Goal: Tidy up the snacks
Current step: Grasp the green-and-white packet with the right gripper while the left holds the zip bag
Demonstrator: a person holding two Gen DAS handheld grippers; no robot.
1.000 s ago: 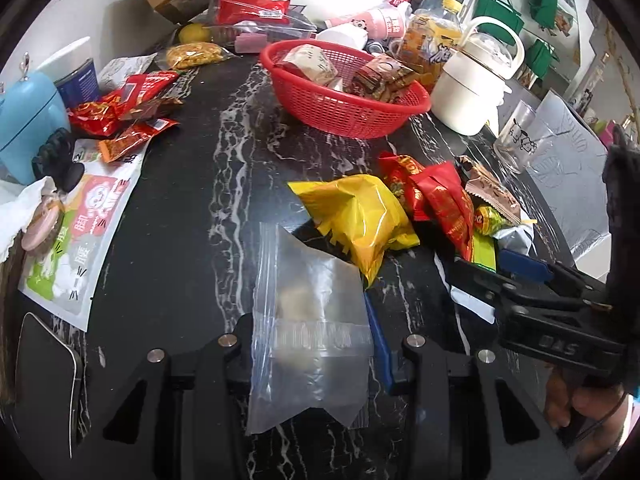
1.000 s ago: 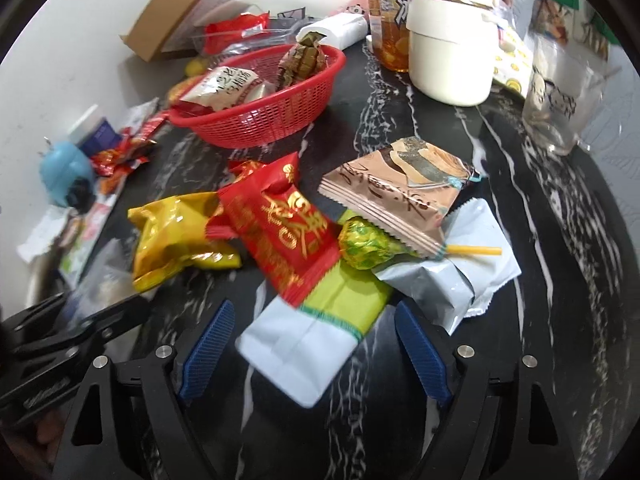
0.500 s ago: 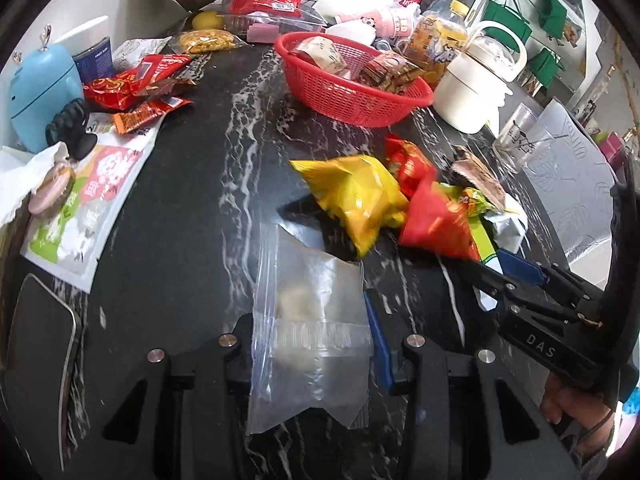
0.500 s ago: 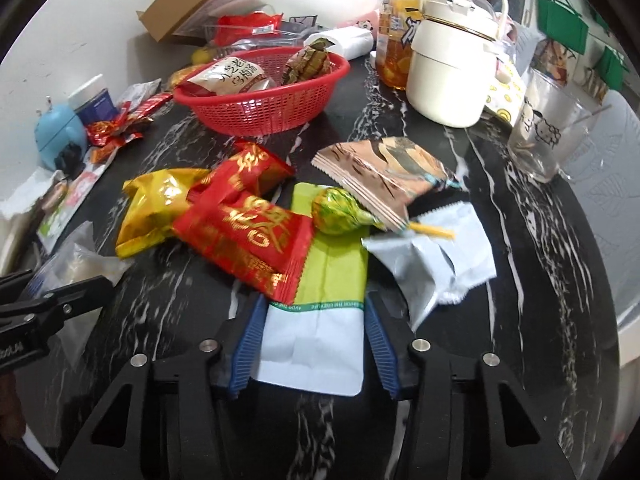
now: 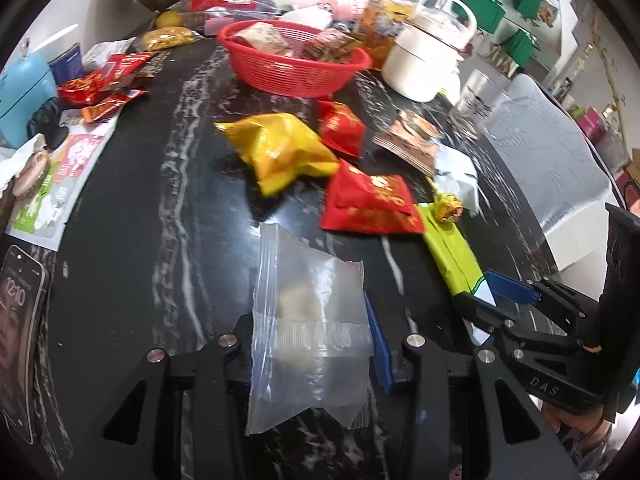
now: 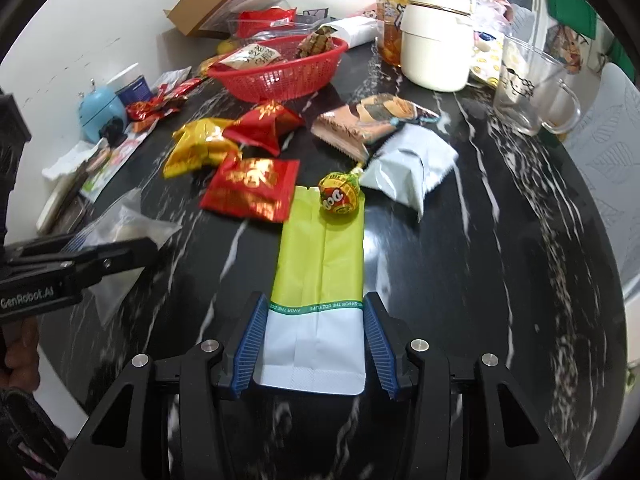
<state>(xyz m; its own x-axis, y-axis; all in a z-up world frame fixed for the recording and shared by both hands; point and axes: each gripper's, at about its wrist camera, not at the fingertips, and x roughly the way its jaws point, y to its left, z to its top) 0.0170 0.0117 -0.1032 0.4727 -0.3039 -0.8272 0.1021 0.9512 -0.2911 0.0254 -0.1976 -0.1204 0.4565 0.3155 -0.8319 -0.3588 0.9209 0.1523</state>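
My left gripper (image 5: 312,340) is shut on a clear zip bag (image 5: 308,320) with a pale snack inside, held over the black marble table (image 5: 140,240). My right gripper (image 6: 316,344) is shut on a green-and-white packet (image 6: 320,272), whose far end carries a yellow lollipop (image 6: 340,198). The packet (image 5: 452,252) and right gripper (image 5: 516,300) also show in the left wrist view. Loose snacks lie ahead: a yellow bag (image 5: 280,152), two red packets (image 6: 252,188), a brown packet (image 6: 368,120), a grey packet (image 6: 412,168). A red basket (image 6: 280,68) holds several snacks at the back.
A white kettle (image 6: 436,36), a juice bottle (image 6: 390,12) and a glass mug (image 6: 532,88) stand at the back right. A blue device (image 5: 20,92), red packets (image 5: 104,80), a leaflet (image 5: 56,184) and a phone (image 5: 16,328) lie left. A cardboard box (image 6: 224,0) is behind.
My right gripper closed on the green-and-white packet and drew it back out from under the red packet. The lollipop rides on it. My left gripper still holds the zip bag.
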